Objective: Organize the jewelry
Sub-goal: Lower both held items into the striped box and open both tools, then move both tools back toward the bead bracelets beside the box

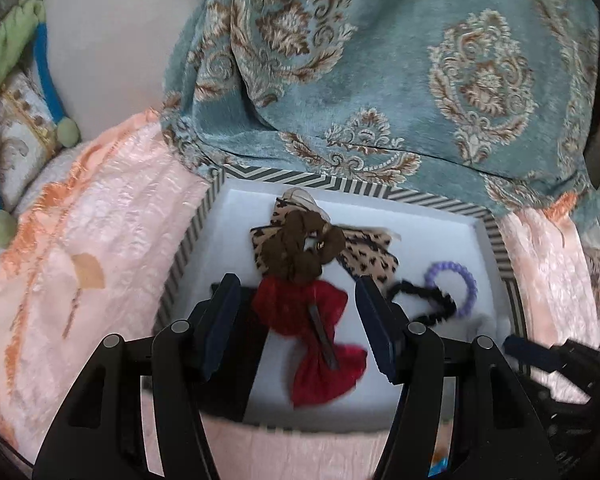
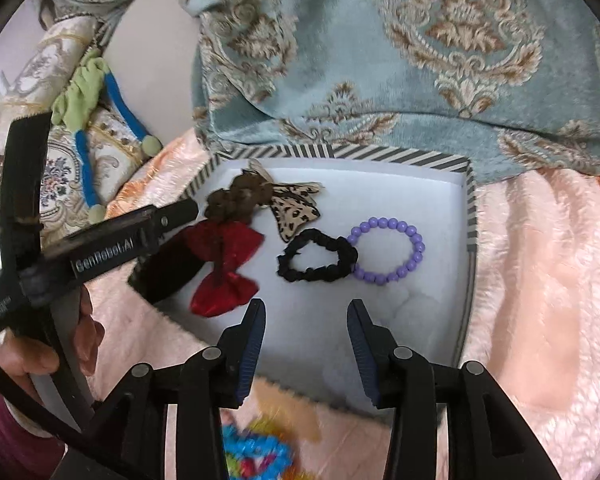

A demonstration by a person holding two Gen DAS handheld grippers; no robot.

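A striped-rimmed box (image 1: 432, 199) with a white floor lies on a pink blanket. In it are a red bow (image 1: 320, 336), a brown scrunchie (image 1: 300, 256), a leopard-print bow (image 1: 374, 262), a black scrunchie (image 1: 428, 300) and a purple bead bracelet (image 1: 466, 284). My left gripper (image 1: 296, 280) is open just above the red bow, and its pads are not touching it. My right gripper (image 2: 306, 306) is open over the bare white floor with nothing between its fingers. The black scrunchie (image 2: 316, 256) and the purple bracelet (image 2: 388, 252) lie just beyond it. A dark flat item (image 2: 168, 272) lies at the box's left side.
Teal patterned fabric (image 1: 400, 80) hangs over the box's far rim. The pink blanket (image 2: 540, 280) spreads to both sides. A green and blue cord (image 1: 44, 60) lies at the far left. A blurred blue and yellow item (image 2: 256, 452) sits near the front. A hand (image 2: 40, 356) holds the left gripper (image 2: 176, 212).
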